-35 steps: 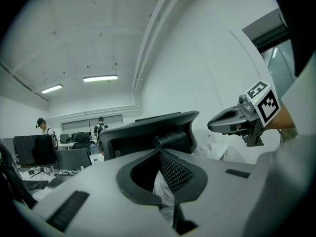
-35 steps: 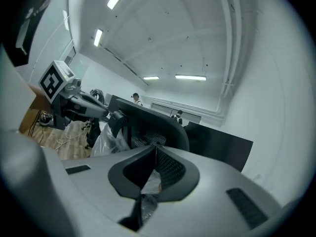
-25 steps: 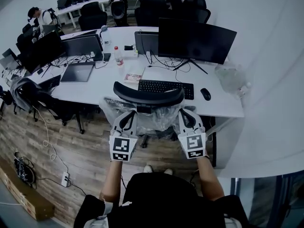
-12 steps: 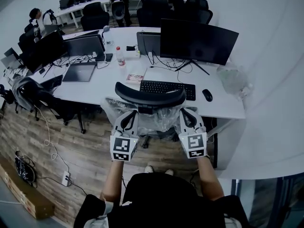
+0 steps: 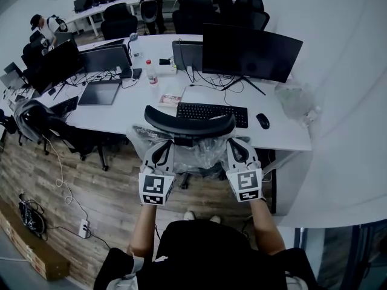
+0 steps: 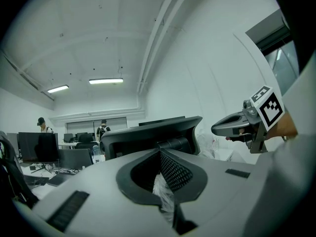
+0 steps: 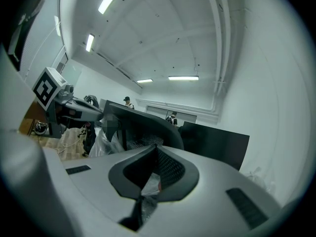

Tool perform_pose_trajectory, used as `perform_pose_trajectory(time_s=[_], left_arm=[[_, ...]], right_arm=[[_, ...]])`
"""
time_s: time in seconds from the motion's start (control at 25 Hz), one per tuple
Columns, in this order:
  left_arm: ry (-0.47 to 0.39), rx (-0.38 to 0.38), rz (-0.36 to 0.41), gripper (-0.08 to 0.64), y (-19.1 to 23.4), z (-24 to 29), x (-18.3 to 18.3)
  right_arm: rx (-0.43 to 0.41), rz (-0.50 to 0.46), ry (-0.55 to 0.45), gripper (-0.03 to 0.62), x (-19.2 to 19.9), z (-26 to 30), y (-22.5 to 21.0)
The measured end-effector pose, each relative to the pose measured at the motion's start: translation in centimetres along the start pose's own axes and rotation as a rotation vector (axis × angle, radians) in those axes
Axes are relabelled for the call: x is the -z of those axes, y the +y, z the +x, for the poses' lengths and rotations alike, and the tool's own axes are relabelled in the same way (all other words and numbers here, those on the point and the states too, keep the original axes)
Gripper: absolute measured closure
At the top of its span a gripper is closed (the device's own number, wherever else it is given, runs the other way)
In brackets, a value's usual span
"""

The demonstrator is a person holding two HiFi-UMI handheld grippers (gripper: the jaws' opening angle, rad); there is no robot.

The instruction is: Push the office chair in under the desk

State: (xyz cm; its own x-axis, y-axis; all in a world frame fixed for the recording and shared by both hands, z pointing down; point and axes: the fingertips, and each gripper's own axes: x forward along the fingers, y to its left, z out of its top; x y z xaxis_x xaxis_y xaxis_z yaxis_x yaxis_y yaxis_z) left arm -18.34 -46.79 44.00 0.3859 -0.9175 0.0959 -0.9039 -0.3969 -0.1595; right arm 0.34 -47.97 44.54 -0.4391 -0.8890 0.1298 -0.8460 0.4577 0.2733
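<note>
Office chair [image 5: 189,124] directly ahead of both tongs, backrest wrapped in plastic, headrest already over desk [image 5: 130,110] edge. Left tongs [image 5: 163,148] and right tongs [image 5: 236,145] pressed together, tips against backrest. Seemingly almost tucked in; perhaps a final push left.

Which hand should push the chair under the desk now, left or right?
Neither alone: use both. The left gripper and right gripper sit shut behind the office chair, one each side of its back. One alone would probably swivel it; both together should roll it straight under the desk.
</note>
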Motion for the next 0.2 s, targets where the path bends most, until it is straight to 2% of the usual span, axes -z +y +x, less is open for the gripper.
perform_pose_trajectory(time_s=[0.2], left_arm=[[-0.013, -0.012, 0.012, 0.545, 0.42, 0.03, 0.08]], right_arm=[[-0.003, -0.007, 0.003, 0.568, -0.03, -0.25, -0.12]])
